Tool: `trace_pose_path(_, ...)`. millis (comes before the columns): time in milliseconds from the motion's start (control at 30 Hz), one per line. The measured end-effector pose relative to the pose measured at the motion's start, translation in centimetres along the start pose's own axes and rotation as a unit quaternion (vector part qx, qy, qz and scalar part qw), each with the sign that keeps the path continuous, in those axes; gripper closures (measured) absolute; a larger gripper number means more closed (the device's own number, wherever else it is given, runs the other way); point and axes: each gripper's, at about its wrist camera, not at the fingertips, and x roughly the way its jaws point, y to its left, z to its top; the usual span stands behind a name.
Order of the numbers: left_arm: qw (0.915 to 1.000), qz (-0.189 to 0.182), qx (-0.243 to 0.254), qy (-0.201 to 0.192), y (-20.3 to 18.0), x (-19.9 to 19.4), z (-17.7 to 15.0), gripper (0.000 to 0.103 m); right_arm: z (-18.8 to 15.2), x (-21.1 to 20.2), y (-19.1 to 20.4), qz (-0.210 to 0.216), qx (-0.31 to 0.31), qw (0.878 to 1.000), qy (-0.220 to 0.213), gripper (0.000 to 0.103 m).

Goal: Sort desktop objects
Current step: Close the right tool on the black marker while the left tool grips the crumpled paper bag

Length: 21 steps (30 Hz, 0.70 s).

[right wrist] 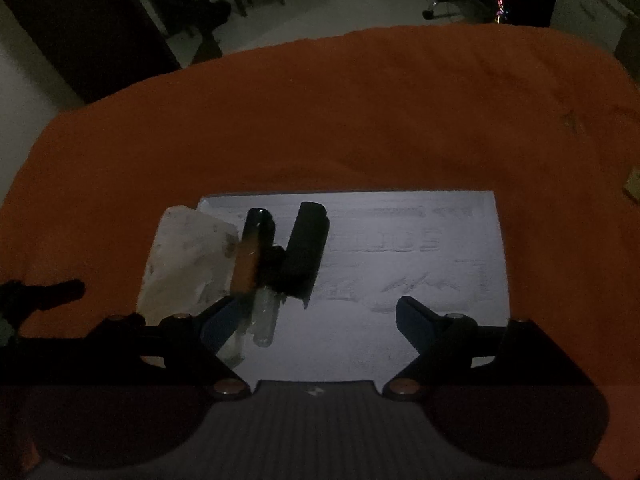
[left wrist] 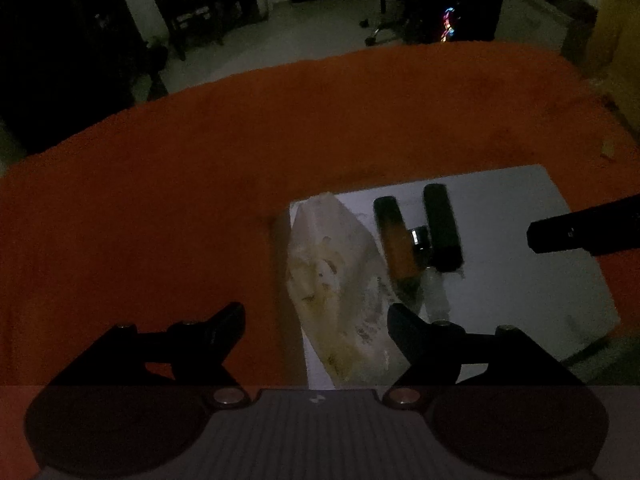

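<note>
A white sheet [left wrist: 520, 280] [right wrist: 400, 264] lies on the orange cloth [left wrist: 200, 160] [right wrist: 360, 120]. On its left part sit a crumpled clear plastic bag [left wrist: 340, 280] [right wrist: 188, 256], an amber tube with a dark cap [left wrist: 394, 236] [right wrist: 252, 252], a black bar [left wrist: 442, 224] [right wrist: 306, 248] and a small clear tube [right wrist: 266, 320]. My left gripper [left wrist: 316, 320] hangs open over the bag's left edge, with nothing pressed between its pads. My right gripper [right wrist: 312, 322] stands open above the sheet's near part, its left finger beside the clear tube. The right gripper's finger [left wrist: 580, 232] shows at the right of the left wrist view.
The scene is dim. The cloth-covered table ends at a curved far edge. Beyond it are a pale floor, dark chairs [left wrist: 192, 4] and a box with coloured lights [left wrist: 448, 24]. A small tan scrap [right wrist: 634, 184] lies on the cloth at the right.
</note>
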Motion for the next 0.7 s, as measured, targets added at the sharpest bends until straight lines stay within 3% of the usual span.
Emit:
trace_pose_path(233,0.9992,0.036,-0.002,0.018,-0.5,1.9,0.0,0.026,1.2,4.2,-0.6,0.002,0.048,0.999,0.011,0.024)
trace_pose_path(700,0.9981,0.050,0.011,0.035,-2.8,3.0,1.2,0.026,1.5,9.1,1.8,-0.025,0.026,0.999,0.003,0.033)
